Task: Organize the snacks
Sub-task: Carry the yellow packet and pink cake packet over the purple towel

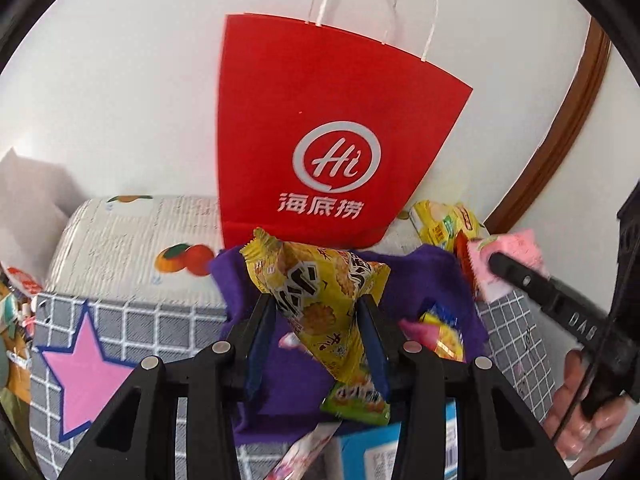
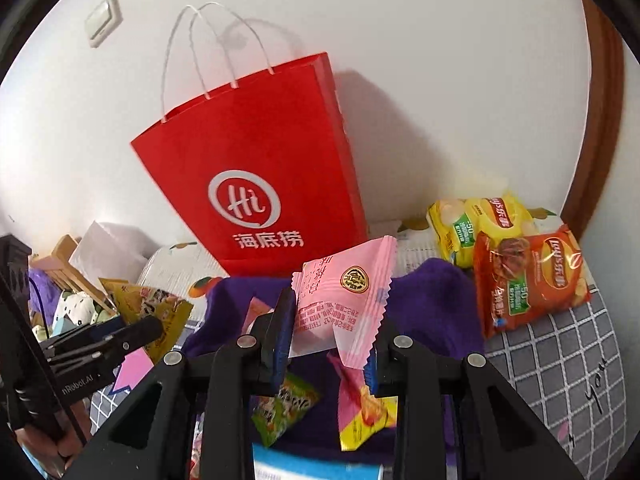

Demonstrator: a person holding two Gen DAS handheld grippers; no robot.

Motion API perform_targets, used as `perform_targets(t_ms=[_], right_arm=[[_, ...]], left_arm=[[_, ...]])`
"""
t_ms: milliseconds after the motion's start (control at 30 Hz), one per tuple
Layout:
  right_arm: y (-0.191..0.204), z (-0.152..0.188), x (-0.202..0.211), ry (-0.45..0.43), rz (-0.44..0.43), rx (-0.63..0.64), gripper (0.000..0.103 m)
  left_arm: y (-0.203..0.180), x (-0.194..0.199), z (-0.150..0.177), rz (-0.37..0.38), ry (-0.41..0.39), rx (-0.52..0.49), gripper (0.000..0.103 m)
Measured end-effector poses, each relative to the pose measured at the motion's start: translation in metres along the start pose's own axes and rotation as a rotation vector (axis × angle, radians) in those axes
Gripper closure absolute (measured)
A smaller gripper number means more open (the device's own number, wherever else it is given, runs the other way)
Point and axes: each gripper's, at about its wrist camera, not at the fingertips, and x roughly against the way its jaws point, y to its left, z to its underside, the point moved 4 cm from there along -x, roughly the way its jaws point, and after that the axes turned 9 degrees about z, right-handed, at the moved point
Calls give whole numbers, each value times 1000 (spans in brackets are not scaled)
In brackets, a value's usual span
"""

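Left tongs (image 1: 316,320) pinching a yellow cracker packet (image 1: 320,292), held up in front of the red paper bag (image 1: 320,132). Right tongs (image 2: 332,336) pinching a pink pastry packet (image 2: 344,300), also lifted before the bag. Bag stands upright against the white wall (image 1: 120,80), behind a purple cloth (image 2: 432,304). Green packet (image 2: 284,408) and a pink-yellow packet (image 2: 360,408) lie on the cloth. Two chip bags, yellow (image 2: 480,220) and orange (image 2: 532,280), lie to the bag's right.

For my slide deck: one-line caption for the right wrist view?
Right gripper holding a pink snack packet before the red paper bag.
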Motion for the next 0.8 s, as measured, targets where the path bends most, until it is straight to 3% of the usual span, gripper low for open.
perform_targets(t_ms=[133,200,333,567,800], right_arm=[[-18,2,-24,68,4,-27,73],[-24,5,-32,96,13,-13,73],[-37,8,-50,132,61,-38,73],[-35,21,-80,213,82,-47,73],[-23,27,-89,238,86,-33,72]], left_arm=[[13,-21,1,37,6,42,63],[19,-33,3,29,58,44,63],[30,-35,4,12,64,63,63],[30,-44,7,20,106,67,63],[25,-51,9,18,124,48,63]])
